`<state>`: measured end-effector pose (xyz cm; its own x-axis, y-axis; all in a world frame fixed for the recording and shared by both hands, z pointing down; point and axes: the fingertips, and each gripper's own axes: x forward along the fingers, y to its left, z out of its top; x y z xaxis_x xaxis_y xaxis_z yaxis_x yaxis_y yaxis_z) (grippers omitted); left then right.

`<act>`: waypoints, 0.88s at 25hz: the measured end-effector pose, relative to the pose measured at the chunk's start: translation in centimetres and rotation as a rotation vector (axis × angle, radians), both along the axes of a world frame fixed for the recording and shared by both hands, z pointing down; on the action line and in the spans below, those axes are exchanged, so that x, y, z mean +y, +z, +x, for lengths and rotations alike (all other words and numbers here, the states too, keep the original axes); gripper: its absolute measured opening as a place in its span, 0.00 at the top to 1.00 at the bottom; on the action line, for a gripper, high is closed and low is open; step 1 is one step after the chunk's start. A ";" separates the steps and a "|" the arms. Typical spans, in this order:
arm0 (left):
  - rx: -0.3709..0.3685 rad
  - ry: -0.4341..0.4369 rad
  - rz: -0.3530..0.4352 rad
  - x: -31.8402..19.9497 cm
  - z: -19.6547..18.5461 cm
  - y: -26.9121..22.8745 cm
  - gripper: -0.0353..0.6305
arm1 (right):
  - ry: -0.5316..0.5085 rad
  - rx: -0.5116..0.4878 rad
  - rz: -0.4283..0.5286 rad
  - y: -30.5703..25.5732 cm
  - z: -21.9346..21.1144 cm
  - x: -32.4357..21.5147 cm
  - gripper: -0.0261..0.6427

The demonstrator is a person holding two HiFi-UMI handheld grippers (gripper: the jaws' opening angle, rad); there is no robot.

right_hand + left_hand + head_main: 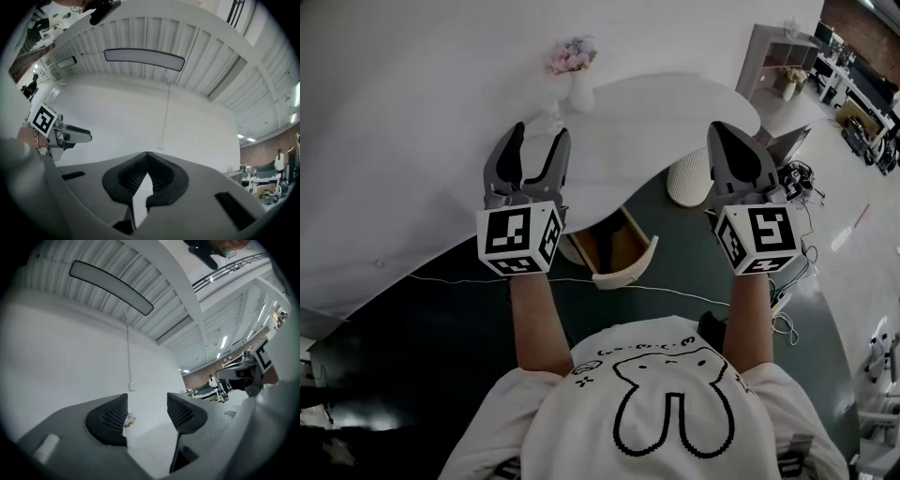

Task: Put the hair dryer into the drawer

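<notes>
Both grippers are held up in front of the person, pointing a little above level at the white wall. My left gripper [539,148] [147,412] is open, and only the wall and table show between its jaws. My right gripper [733,141] [147,157] is shut with its tips touching and nothing held. The drawer [623,272] under the white table [666,117] stands pulled out below and between the grippers, its wooden inside showing. No hair dryer shows in any view. The marker cube of each gripper appears at the edge of the other's view.
A white vase of flowers [578,80] stands at the table's far left. A ribbed white cylinder [687,178] sits under the table's right side. A thin cable [675,292] crosses the dark floor. A shelf unit [778,56] and cluttered benches lie at the far right.
</notes>
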<state>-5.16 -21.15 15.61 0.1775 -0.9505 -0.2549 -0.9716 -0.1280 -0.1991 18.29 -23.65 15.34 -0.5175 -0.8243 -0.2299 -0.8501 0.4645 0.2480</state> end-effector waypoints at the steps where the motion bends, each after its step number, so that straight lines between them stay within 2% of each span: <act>1: 0.012 -0.013 0.010 0.2 -0.4 -0.1 0.57 | 0.008 -0.001 0.003 -0.1 0.2 0.1 0.96; 2: 0.024 -0.034 0.023 0.4 -0.8 -0.3 0.63 | 0.017 -0.001 0.005 -0.1 0.5 0.2 0.96; 3: 0.035 -0.057 0.036 0.7 -1.2 -0.4 0.80 | 0.026 -0.001 0.006 -0.1 0.7 0.1 0.96; 4: 0.041 -0.073 0.049 1.0 -1.6 -0.6 0.90 | 0.032 -0.002 0.004 0.0 0.9 0.1 0.96; 12: -0.015 -0.062 0.112 1.9 -1.5 -2.2 0.92 | 0.051 0.015 0.018 -0.2 1.1 0.3 0.96; 22: -0.065 -0.063 0.091 0.8 -1.3 -1.8 0.92 | 0.058 0.024 0.045 -0.8 1.3 0.1 0.96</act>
